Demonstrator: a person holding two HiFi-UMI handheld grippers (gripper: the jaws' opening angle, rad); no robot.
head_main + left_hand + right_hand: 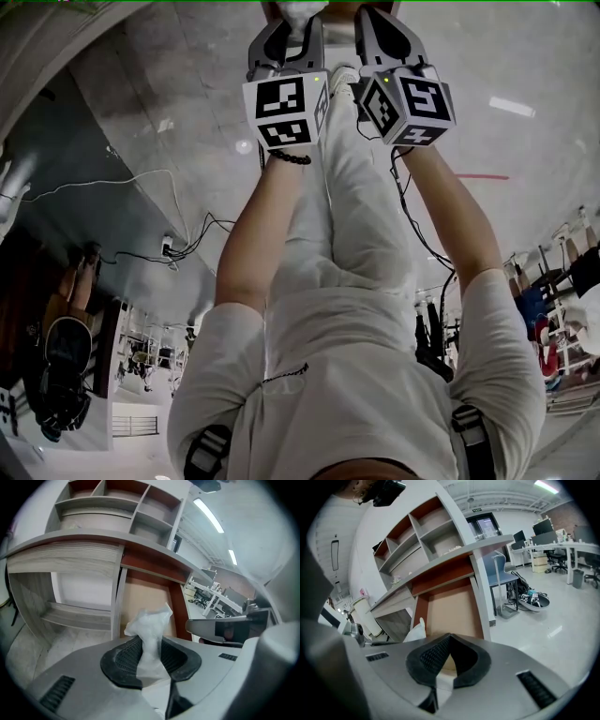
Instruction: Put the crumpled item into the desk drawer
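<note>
**At the open drawer, the crumpled item sits in the left gripper**

In the left gripper view, the left gripper [149, 641] is clamped on the white crumpled item [150, 627]. The item sticks up past the black pads [124, 660]. The open drawer [145, 597] lies at 12 o'clock, under the table [89, 538], and its brown floor is bare.

Only the right gripper view shows the right gripper [447, 640] well. Its tips are together with nothing between them. The drawer is at 12 o'clock there too, and a white bit of the item peeks in at 9 o'clock. To the right of the drawer's side wall there is wide, bare floor [543, 620].

The head view shows both grippers side by side at 12 o'clock, above the person's arms. The picture's top edge cuts off their tips, and the drawer cannot be made out there.
</note>
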